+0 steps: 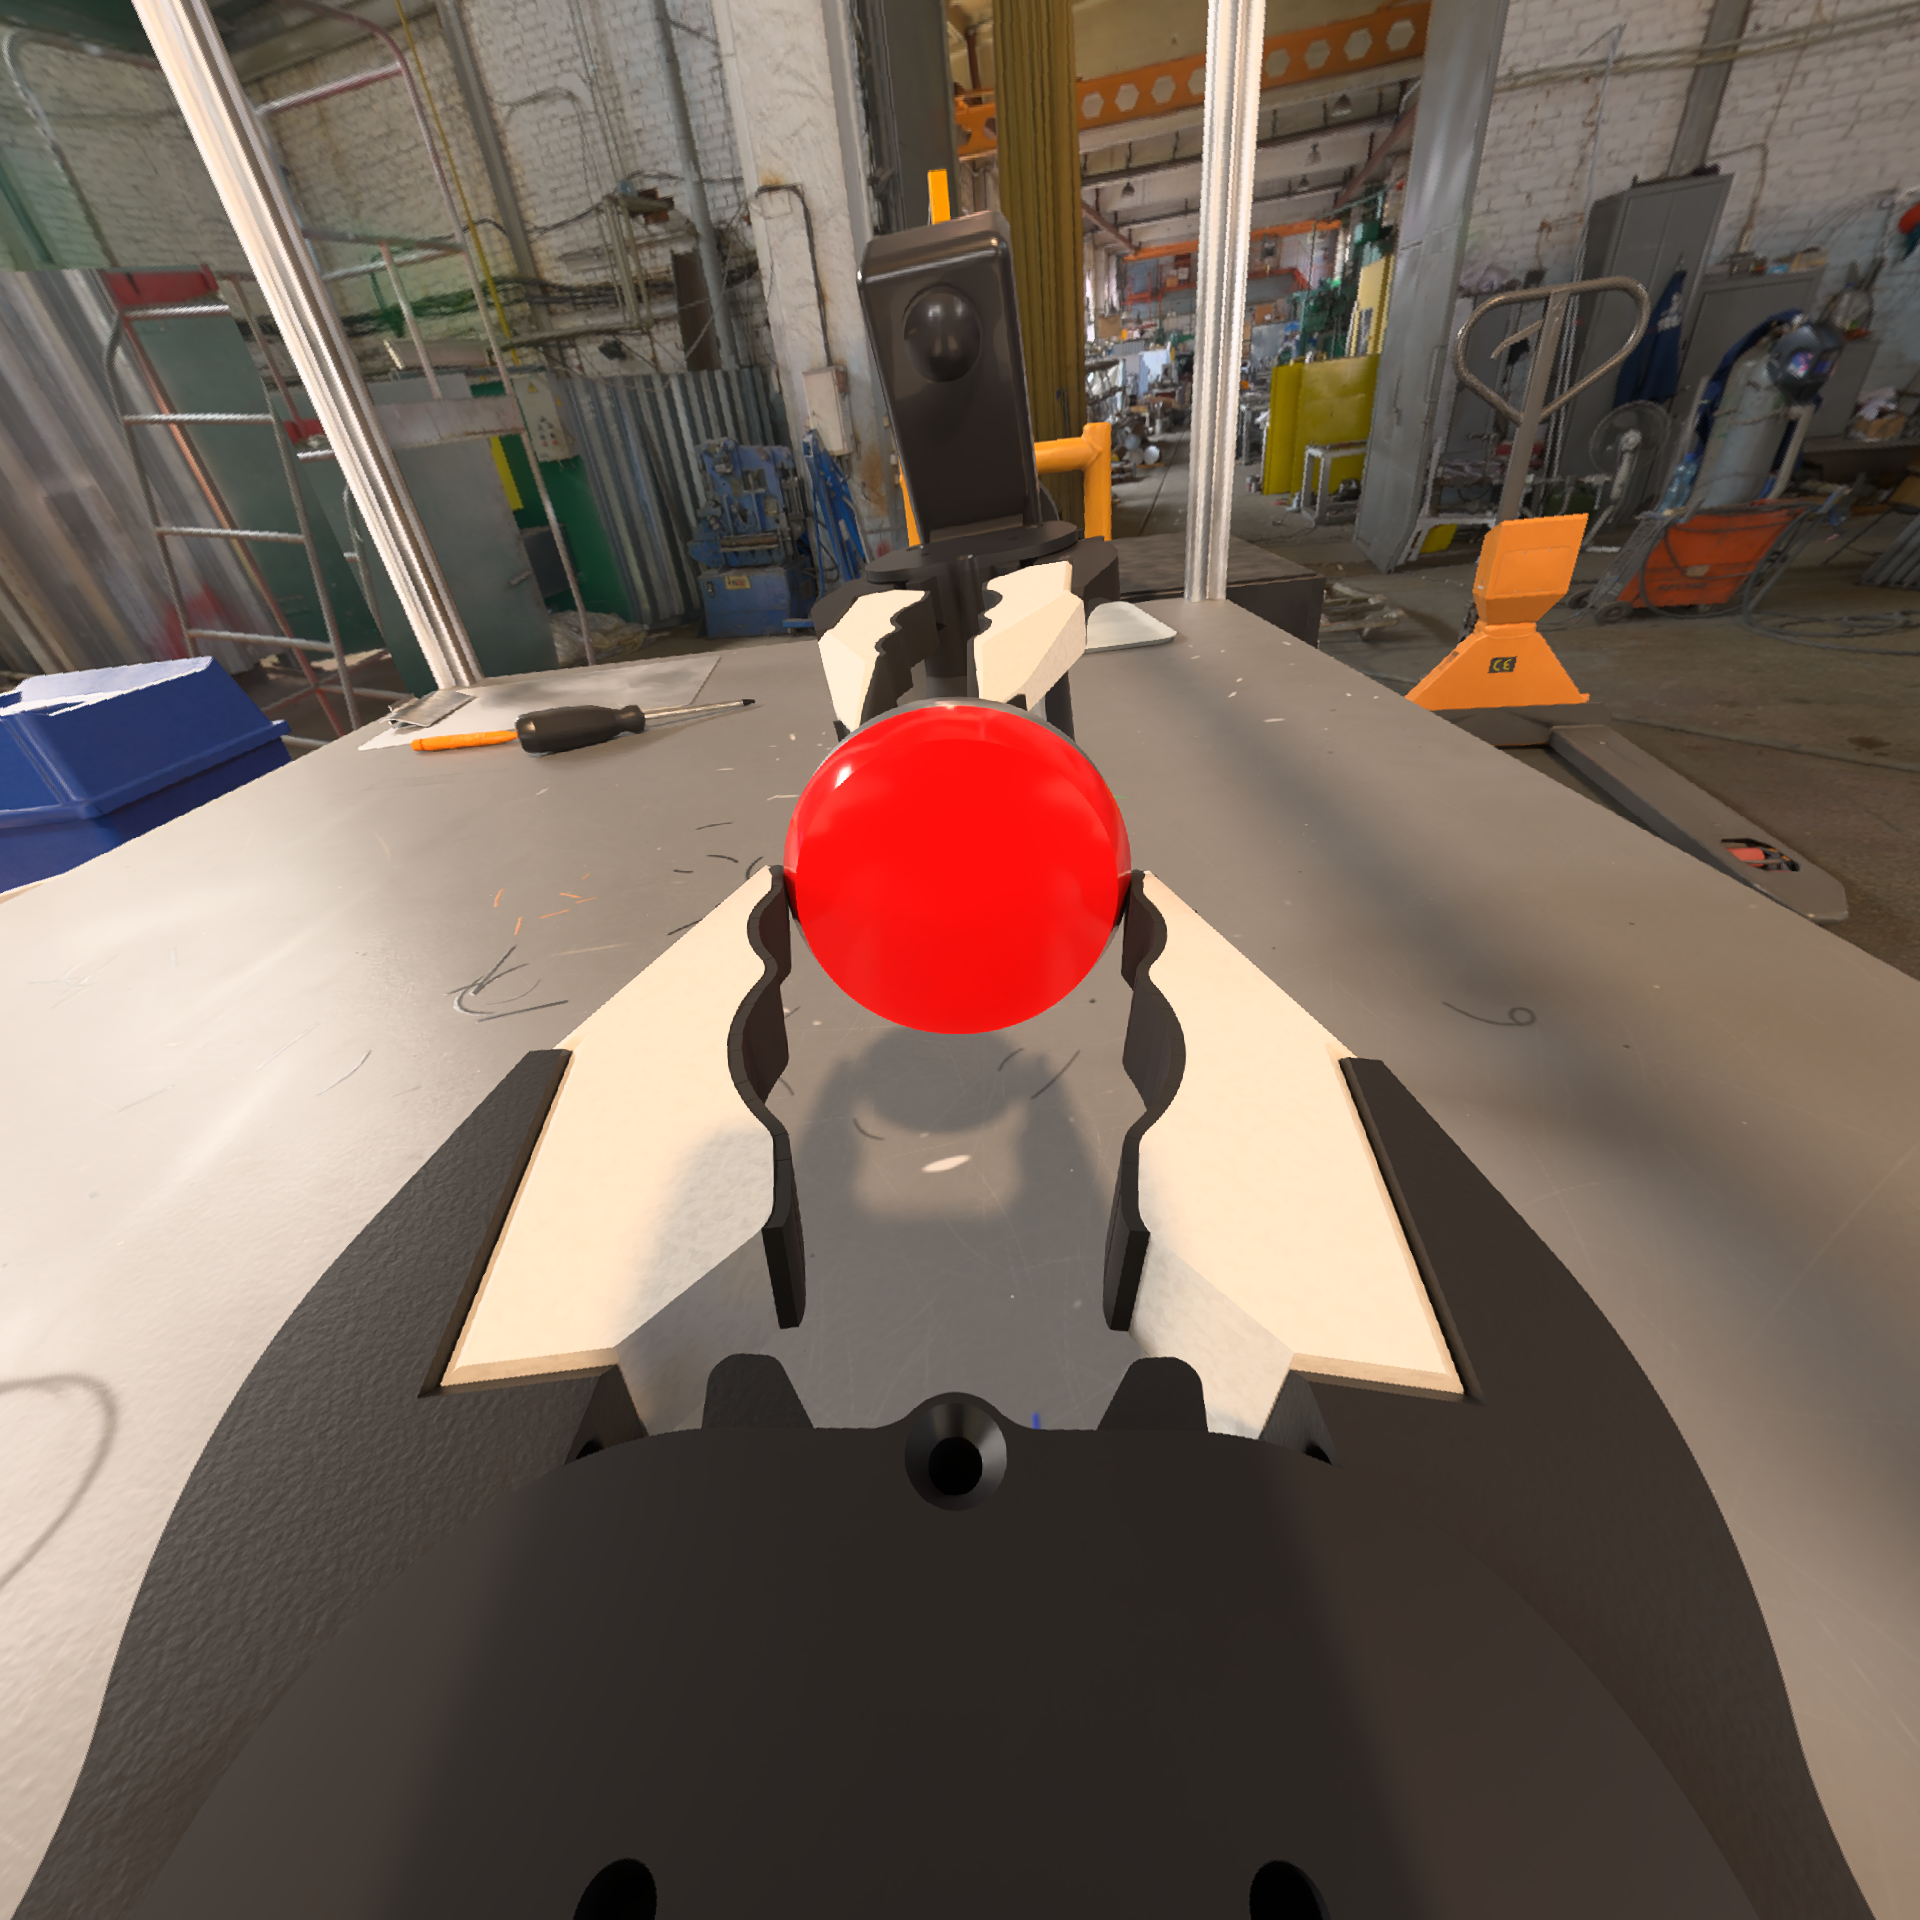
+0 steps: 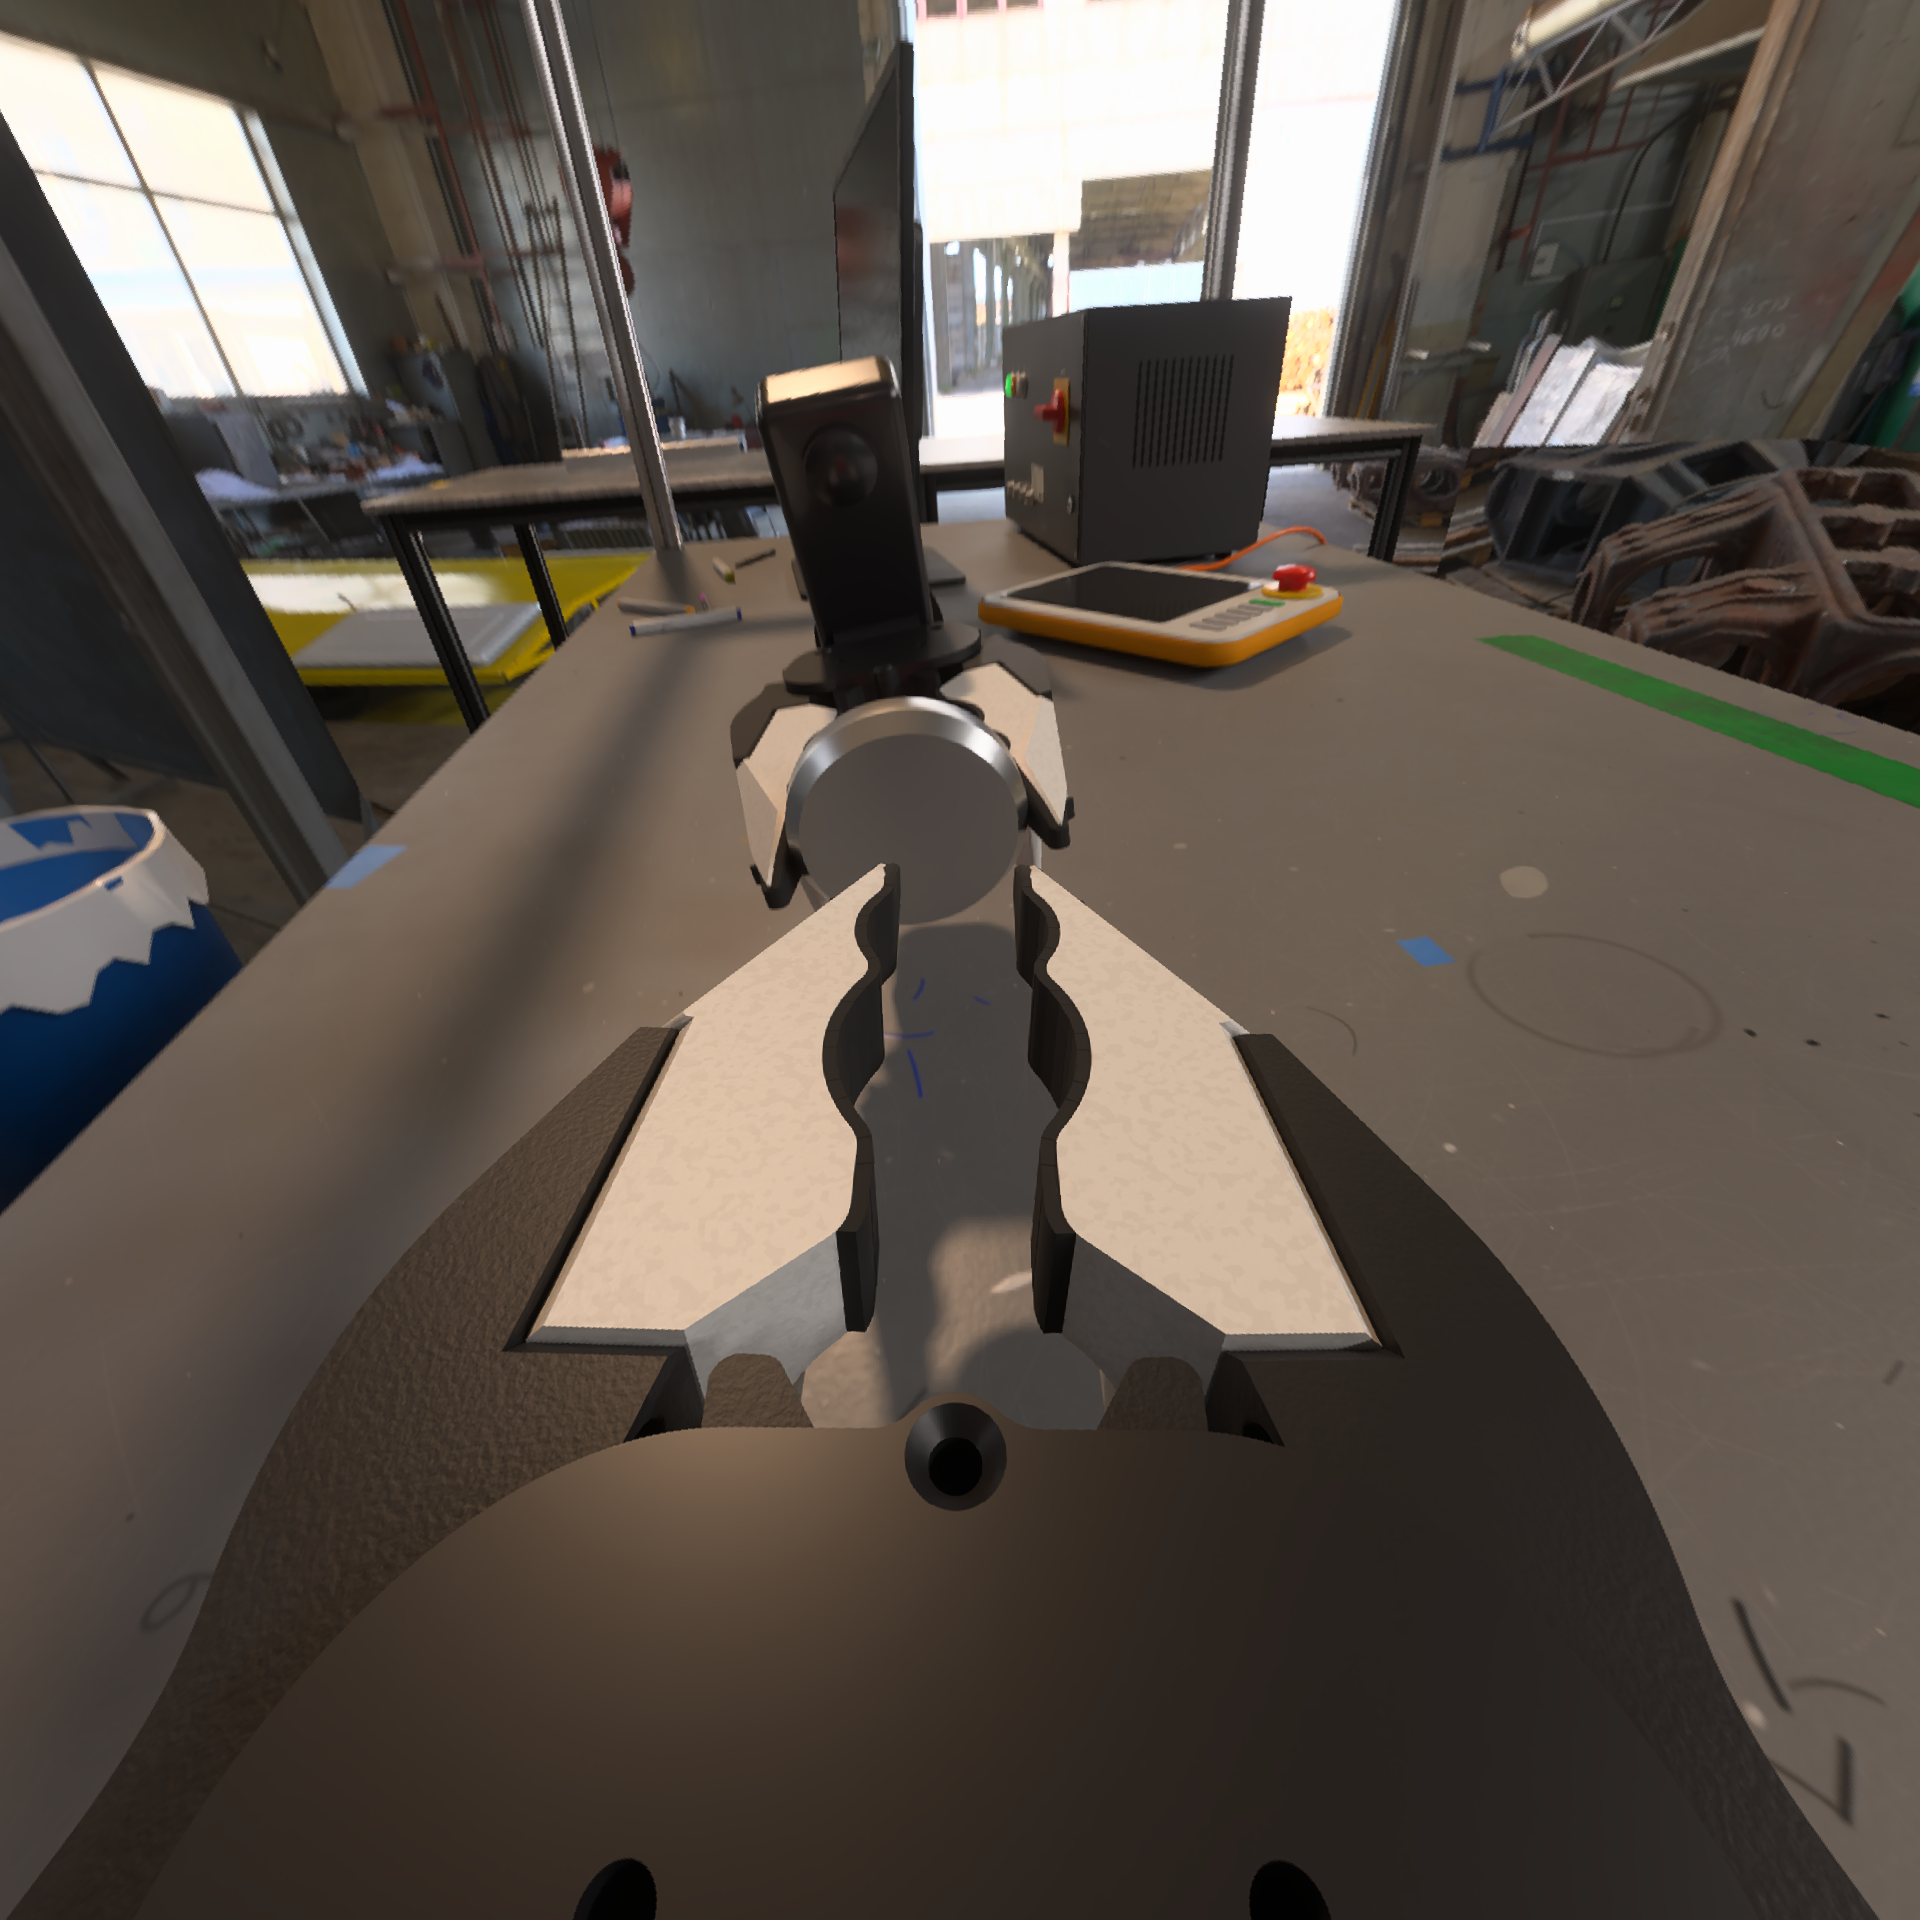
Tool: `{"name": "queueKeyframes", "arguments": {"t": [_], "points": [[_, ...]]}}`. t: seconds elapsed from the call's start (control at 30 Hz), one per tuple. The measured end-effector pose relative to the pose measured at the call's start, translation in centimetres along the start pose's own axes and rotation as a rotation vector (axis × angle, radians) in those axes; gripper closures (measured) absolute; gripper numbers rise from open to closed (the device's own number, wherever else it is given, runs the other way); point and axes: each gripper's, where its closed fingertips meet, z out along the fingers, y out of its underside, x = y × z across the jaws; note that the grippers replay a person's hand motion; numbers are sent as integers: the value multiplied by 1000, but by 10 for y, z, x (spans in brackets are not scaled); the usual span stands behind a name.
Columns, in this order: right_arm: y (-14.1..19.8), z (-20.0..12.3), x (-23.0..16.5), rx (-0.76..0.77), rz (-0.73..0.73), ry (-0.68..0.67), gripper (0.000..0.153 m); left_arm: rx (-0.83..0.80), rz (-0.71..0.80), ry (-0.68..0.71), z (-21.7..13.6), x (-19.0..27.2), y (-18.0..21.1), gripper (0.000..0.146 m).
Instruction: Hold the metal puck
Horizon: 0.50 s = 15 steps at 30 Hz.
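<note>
The metal puck is a short cylinder held above the grey table (image 1: 312, 1039), its axis pointing from one gripper to the other. Its glossy red face (image 1: 956, 868) fills the middle of the left wrist view; its silver rim and flat grey face (image 2: 904, 821) show in the right wrist view. My left gripper (image 1: 956, 894) is shut on the puck's rim, one fingertip on each side. My right gripper (image 2: 956, 883) faces it from the opposite side, jaws a narrow gap apart and empty, tips just short of the grey face. It also shows beyond the puck in the left wrist view (image 1: 961, 665).
A black screwdriver (image 1: 582, 725) and a metal sheet (image 1: 613, 681) lie far left. A blue bin (image 1: 114, 758) stands off the table's left edge. In the right wrist view, a black control box (image 2: 1143, 426), a yellow pendant (image 2: 1158, 608), markers (image 2: 681, 621) and green tape (image 2: 1704, 717).
</note>
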Motion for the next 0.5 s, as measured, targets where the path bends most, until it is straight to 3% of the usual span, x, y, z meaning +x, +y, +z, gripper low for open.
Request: {"name": "queueKeyframes", "arguments": {"t": [0.07,0.17,0.3,0.4,0.5], "points": [[-6,2,2,44,28,11,132,3,-5,1,0,0,0,81],[-6,3,4,68,64,23,153,-23,2,3,2,1,4,81],[-7,-6,1,55,33,-15,153,2,14,-5,0,-1,-1,81],[-3,-10,3,26,16,18,129,26,8,-21,-4,-4,-4,81],[-3,-7,2,30,34,2,130,31,11,-17,-3,-3,-4,81]]}}
